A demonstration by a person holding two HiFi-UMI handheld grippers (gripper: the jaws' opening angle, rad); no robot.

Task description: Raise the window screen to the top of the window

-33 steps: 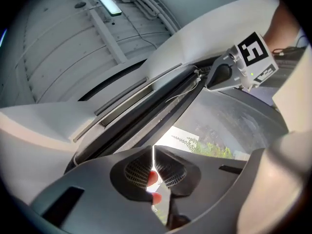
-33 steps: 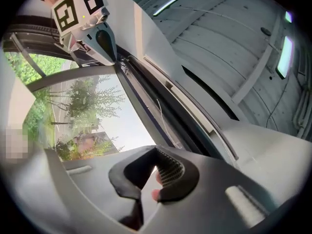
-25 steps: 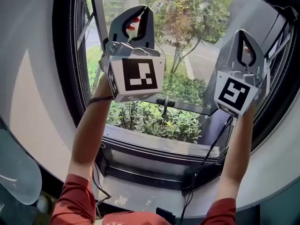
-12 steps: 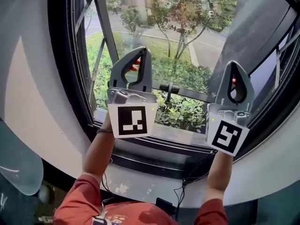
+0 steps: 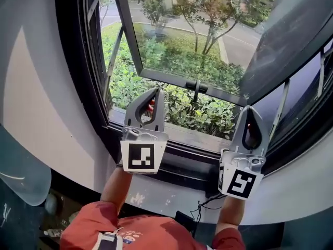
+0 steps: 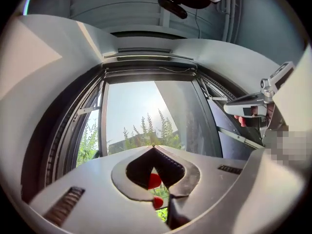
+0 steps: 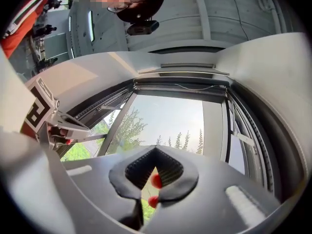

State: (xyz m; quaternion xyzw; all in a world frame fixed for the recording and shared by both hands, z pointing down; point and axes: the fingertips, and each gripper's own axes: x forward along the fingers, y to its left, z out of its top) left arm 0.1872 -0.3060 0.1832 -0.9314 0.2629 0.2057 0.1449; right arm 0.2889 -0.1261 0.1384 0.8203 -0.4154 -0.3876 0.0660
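Open window [image 5: 73, 61] over shrubs [image 5: 203, 113], top cut off in head view; left gripper [image 5: 157, 91] and right gripper [image 5: 250, 109] pressed together, empty.

My grey left tongs [image 5: 157, 90] and right tongs [image 5: 249, 108] each carry a black-on-white marker cube [image 5: 141, 157]; I wear red sleeves [image 5: 86, 228].

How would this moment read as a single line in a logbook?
left gripper: shut, empty | right gripper: shut, empty | position: both low, by the window sill | window sash: swung open outward
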